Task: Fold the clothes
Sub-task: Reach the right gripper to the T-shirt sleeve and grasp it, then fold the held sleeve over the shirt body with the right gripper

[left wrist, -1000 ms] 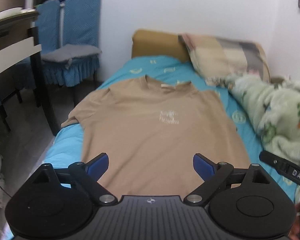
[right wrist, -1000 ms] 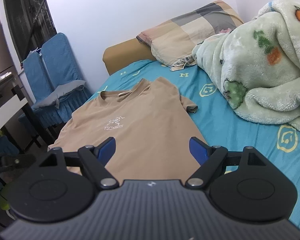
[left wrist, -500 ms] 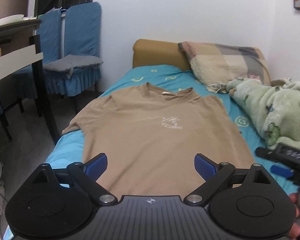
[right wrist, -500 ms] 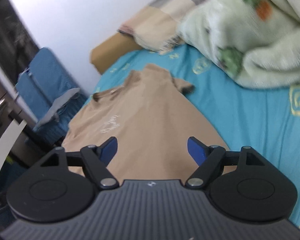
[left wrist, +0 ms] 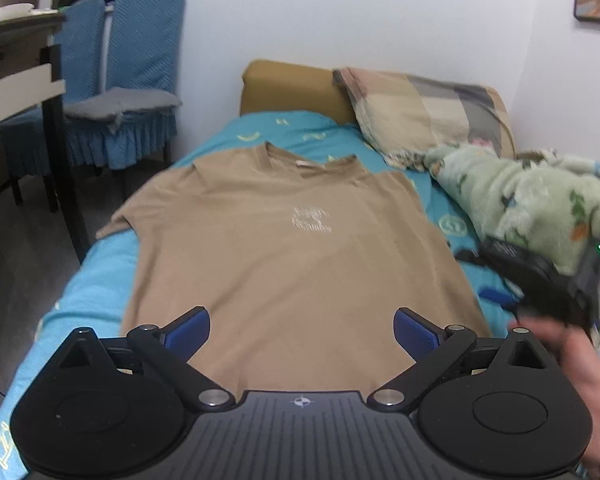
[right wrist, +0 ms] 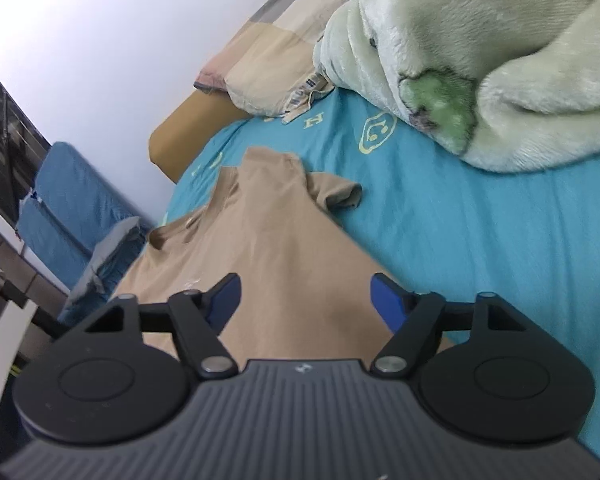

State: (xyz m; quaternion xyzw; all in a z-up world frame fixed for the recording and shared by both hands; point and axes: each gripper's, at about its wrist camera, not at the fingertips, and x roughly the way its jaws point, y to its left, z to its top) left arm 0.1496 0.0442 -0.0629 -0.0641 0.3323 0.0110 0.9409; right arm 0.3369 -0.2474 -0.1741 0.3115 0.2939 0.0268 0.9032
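Observation:
A tan T-shirt (left wrist: 292,248) lies flat, front up, on the blue bed sheet (left wrist: 92,280), collar toward the headboard. My left gripper (left wrist: 302,332) is open and empty above the shirt's bottom hem. My right gripper (right wrist: 306,298) is open and empty, tilted, above the shirt's right side (right wrist: 276,264) near its edge. The right gripper body also shows in the left wrist view (left wrist: 548,280), low over the sheet beside the shirt's right edge, held by a hand. The shirt's right sleeve (right wrist: 336,192) lies a little crumpled.
A green fleece blanket (right wrist: 480,60) is heaped on the bed's right side. A checked pillow (left wrist: 424,112) leans on the tan headboard (left wrist: 292,88). Blue-covered chairs (left wrist: 120,92) and a dark table (left wrist: 20,72) stand left of the bed.
My right gripper has tilted and moved down and forward toward the shirt's right side. My left gripper has shifted slightly; both stay open.

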